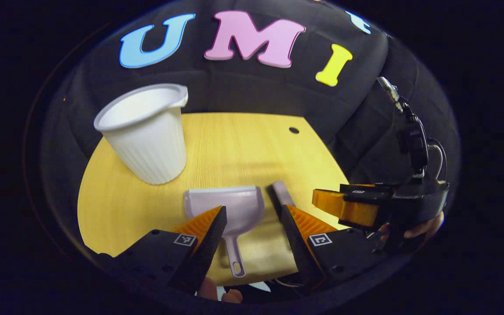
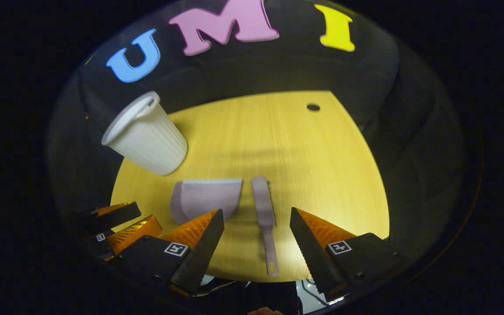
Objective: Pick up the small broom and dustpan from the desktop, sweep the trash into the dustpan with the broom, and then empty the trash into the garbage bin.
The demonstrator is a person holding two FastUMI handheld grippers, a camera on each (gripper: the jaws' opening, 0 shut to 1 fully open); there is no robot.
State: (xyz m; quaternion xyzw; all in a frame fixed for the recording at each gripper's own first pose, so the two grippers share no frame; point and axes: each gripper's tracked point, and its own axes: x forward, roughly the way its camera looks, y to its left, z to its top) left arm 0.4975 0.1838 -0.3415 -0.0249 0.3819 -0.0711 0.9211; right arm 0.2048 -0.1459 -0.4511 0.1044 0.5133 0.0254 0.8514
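Note:
A pale lilac dustpan [image 1: 230,210] lies flat on the yellow desktop [image 1: 243,148], its handle pointing toward me. My left gripper [image 1: 253,210] hovers open just above it, the jaws straddling the pan's rear and handle. The small broom [image 2: 263,205] lies just right of the dustpan [image 2: 206,197], handle toward me. My right gripper [image 2: 256,212] is open above the broom's handle. In the left gripper view the broom's head [image 1: 280,192] peeks out behind a finger, and the right gripper [image 1: 328,202] hangs at the right. The white ribbed garbage bin [image 1: 147,131] stands at the back left.
The bin [image 2: 145,138] stands upright on the desktop [image 2: 313,166], behind and left of the dustpan. A small round hole [image 2: 313,107] sits near the table's far right corner. The left gripper [image 2: 149,215] shows at the lower left of the right gripper view. Black cloth walls the booth.

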